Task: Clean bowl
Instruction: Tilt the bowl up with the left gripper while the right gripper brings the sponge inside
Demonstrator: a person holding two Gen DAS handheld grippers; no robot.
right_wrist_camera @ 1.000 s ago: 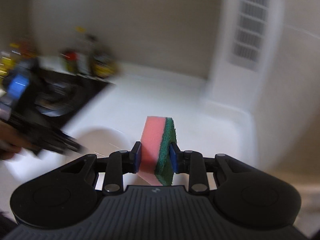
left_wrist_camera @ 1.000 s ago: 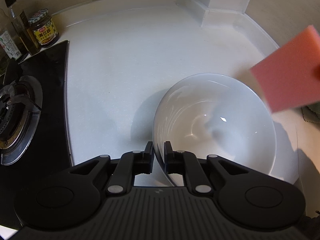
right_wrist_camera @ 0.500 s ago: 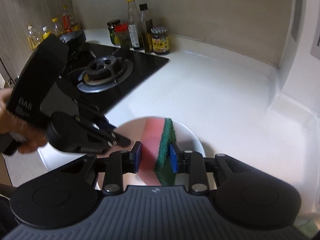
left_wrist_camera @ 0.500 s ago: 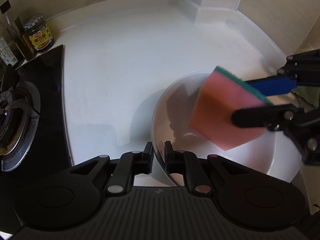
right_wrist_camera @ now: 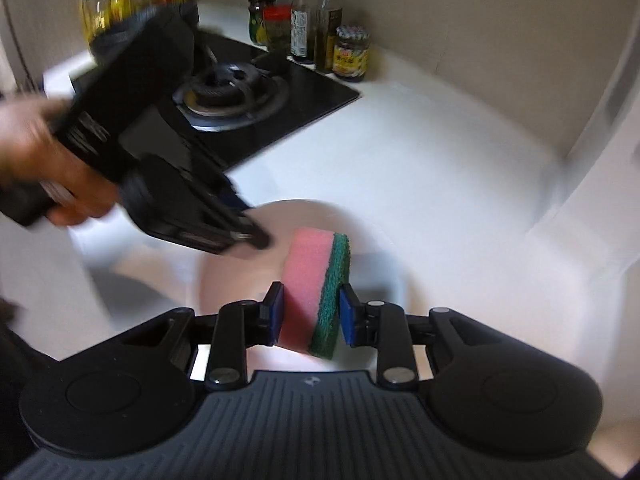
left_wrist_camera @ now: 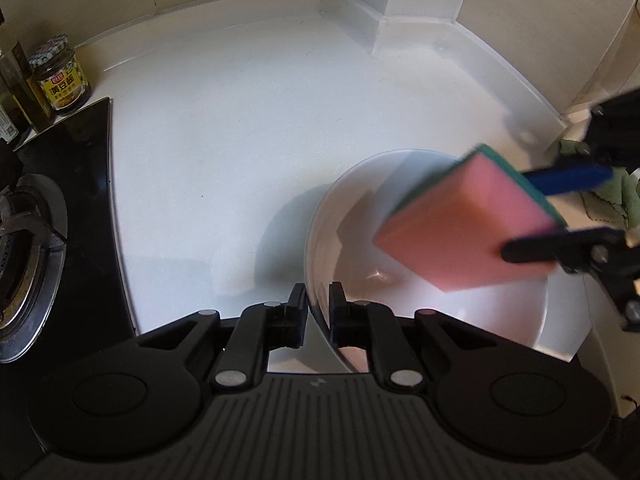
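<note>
We are pinching the near rim of the white bowl (left_wrist_camera: 400, 280) with the left gripper (left_wrist_camera: 318, 312), one finger outside the wall and one inside; the bowl is sitting tilted on the white worktop (left_wrist_camera: 240, 120), and its nearest edge is hiding behind the gripper body. The right gripper (right_wrist_camera: 311, 312) is squeezing the pink and green sponge (right_wrist_camera: 316, 284) between its blue pads, pink side to the left. In the left wrist view the sponge is hanging over the right part of the bowl, covering much of the inside, and we cannot tell whether it is touching the wall. The right gripper there is cut off by the frame edge. In the right wrist view the hand (right_wrist_camera: 44, 160) holding the left gripper is blurring at the far left. A green cloth (left_wrist_camera: 608, 200) is peeking out behind the right gripper, mostly hidden. The stove (right_wrist_camera: 240, 96) and a row of bottles (right_wrist_camera: 316, 24) are sitting far left, some of them too smeared to read.
</note>
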